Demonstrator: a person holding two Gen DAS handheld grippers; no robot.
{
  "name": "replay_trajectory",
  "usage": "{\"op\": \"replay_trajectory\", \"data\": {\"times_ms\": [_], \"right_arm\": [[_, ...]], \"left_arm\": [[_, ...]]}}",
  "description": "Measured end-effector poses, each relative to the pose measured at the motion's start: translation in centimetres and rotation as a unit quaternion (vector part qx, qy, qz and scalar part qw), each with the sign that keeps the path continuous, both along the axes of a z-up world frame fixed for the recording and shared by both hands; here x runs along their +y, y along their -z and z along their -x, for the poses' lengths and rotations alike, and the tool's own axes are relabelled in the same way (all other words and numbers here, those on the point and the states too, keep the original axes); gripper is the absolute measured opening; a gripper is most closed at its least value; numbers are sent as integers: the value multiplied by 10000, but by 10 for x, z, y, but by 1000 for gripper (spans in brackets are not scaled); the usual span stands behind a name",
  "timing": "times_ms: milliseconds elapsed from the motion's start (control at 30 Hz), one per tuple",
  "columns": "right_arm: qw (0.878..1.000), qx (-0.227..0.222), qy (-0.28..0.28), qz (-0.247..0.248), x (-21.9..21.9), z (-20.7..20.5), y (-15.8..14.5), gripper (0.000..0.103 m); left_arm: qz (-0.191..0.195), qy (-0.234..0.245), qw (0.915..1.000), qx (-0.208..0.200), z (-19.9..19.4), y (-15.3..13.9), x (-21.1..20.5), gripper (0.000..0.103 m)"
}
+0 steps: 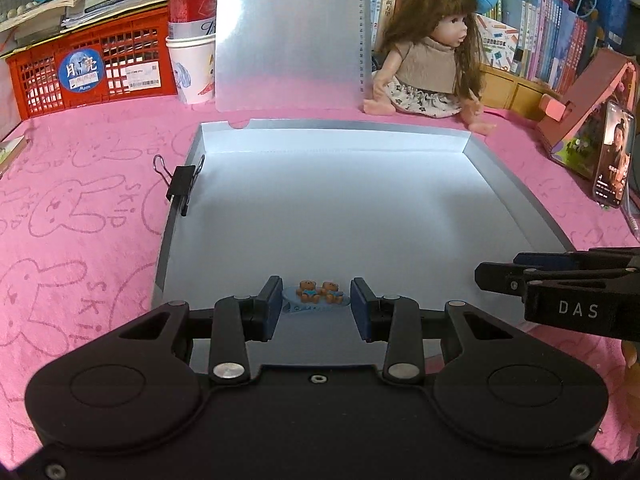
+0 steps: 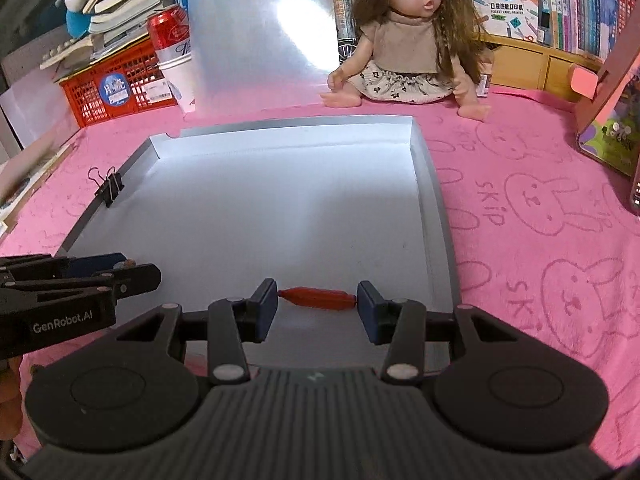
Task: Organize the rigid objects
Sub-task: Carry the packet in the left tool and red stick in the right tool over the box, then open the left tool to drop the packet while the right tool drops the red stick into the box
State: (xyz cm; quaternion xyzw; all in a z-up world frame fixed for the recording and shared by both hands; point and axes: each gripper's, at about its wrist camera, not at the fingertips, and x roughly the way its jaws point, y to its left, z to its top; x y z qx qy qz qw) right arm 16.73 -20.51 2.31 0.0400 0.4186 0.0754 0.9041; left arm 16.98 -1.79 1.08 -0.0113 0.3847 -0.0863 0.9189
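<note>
A shallow grey box [image 1: 516, 184] lies open on the pink cloth, also in the right wrist view [image 2: 434, 200]. My left gripper [image 1: 316, 304] is open, its blue pads on either side of a blue hair clip with two small brown bears [image 1: 318, 294] lying on the box floor. My right gripper [image 2: 316, 300] has its pads at both ends of a red clip [image 2: 316, 298] near the box's front; whether they press it I cannot tell. A black binder clip [image 1: 182, 188] grips the box's left wall, and also shows in the right wrist view [image 2: 110, 190].
A doll [image 1: 432, 48] sits behind the box. A red crate [image 1: 92, 68] with books, a red can in a paper cup [image 1: 192, 40] and the box's upright lid [image 1: 288, 32] stand at the back. A phone [image 1: 614, 156] leans at the right against a pink box.
</note>
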Motion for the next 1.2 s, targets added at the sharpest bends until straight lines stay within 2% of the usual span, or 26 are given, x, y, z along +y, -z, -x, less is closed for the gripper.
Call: {"op": "replay_trajectory", "data": {"times_ms": [367, 400, 467, 600, 767, 1000, 1200], "right_arm": [[10000, -47, -11, 50, 1, 0, 0, 52], [10000, -49, -14, 51, 1, 0, 0, 53], [10000, -52, -4, 42, 1, 1, 0, 63], [10000, -58, 8, -59, -1, 1, 0, 69], [9999, -120, 10, -91, -2, 5, -3, 74], [9993, -354, 98, -15, -6, 14, -11, 84], [9980, -621, 156, 0, -12, 26, -22, 89]], "left_arm": [[-33, 7, 10000, -40, 0, -1, -2, 35], [-38, 12, 10000, -46, 1, -1, -2, 35], [-34, 13, 10000, -50, 1, -2, -2, 37], [23, 13, 9999, -124, 5, -6, -1, 42], [-32, 35, 9996, -278, 11, -13, -3, 51], [-15, 47, 9984, -564, 25, -26, -3, 79], [136, 121, 9973, -705, 40, -36, 0, 85]]}}
